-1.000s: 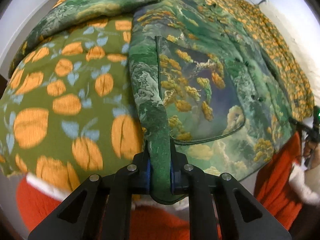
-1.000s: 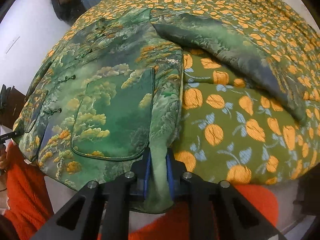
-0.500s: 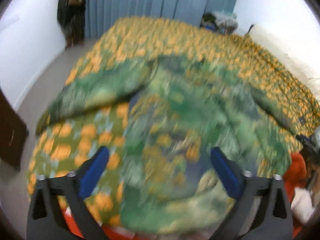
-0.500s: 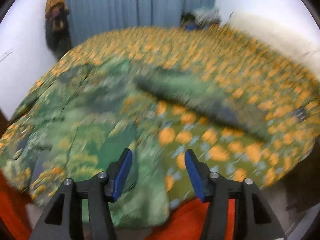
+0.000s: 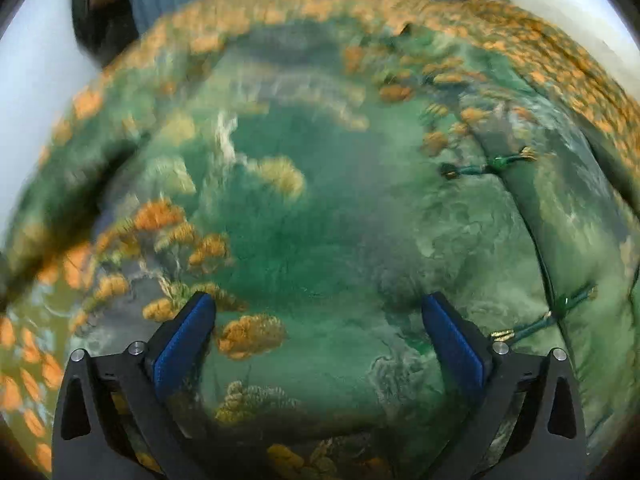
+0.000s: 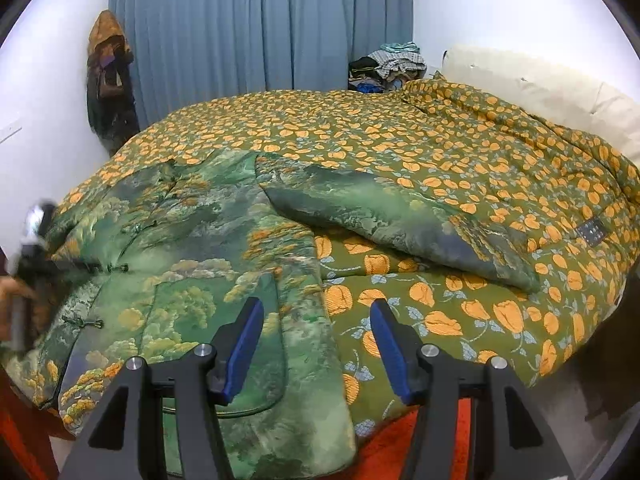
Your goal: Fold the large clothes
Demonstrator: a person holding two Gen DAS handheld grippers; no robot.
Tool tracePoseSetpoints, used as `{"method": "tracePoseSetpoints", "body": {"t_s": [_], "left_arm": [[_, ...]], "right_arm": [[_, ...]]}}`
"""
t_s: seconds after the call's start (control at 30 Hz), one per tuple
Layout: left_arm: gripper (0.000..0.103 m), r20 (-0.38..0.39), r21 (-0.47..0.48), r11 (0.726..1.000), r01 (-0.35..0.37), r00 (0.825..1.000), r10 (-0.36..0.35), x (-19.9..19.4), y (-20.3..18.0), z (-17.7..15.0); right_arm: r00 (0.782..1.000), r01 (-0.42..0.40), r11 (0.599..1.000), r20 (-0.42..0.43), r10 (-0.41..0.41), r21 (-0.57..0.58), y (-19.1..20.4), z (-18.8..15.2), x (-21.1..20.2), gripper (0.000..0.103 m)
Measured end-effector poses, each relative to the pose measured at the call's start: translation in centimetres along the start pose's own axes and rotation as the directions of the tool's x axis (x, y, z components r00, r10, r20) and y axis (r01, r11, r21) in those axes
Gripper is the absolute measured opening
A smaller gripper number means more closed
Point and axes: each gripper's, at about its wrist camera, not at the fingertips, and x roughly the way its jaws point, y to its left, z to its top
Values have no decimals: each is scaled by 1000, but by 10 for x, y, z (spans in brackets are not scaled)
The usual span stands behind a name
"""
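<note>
Both my grippers have just been opening and hold nothing: left gripper (image 5: 318, 332) spread wide right over the green jacket (image 6: 208, 264), right gripper (image 6: 316, 340) about half open above its edge. Jacket's flat on the bedspread (image 6: 460, 152), one sleeve (image 6: 392, 220) flung sideways. No proper fold yet, so most of it's left.

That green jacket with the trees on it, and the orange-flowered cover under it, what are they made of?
The green jacket looks like a woven brocade, satin-like: it has a soft sheen, a woven-in landscape and knotted cord fastenings. It seems lightly padded. The orange-flowered cover looks like matte printed cotton, puffy like a quilt, though I can't be sure.
</note>
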Motion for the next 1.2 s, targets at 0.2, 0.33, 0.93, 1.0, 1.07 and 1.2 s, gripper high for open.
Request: {"method": "tracePoseSetpoints", "body": {"t_s": [0.2, 0.33, 0.93, 1.0, 1.07, 1.2], "left_arm": [[103, 3, -30, 999, 43, 999, -43, 4, 5, -2], [103, 3, -26, 999, 37, 999, -37, 2, 2, -3], [103, 3, -30, 999, 38, 999, -38, 3, 3, -4], [103, 3, -29, 999, 37, 999, -37, 2, 2, -4], [103, 2, -30, 999, 38, 999, -38, 2, 3, -4], [103, 2, -30, 999, 37, 999, -37, 2, 3, -4]], "right_arm": [[1000, 1, 998, 24, -3, 66, -14, 1, 0, 57], [1000, -6, 994, 26, 3, 105, -19, 3, 3, 57], [999, 6, 999, 36, -7, 52, -9, 1, -1, 57], [999, 6, 999, 35, -8, 50, -9, 2, 0, 57], [999, 6, 999, 37, -8, 53, -8, 2, 0, 57], [999, 9, 998, 38, -12, 63, -9, 1, 0, 57]]}}
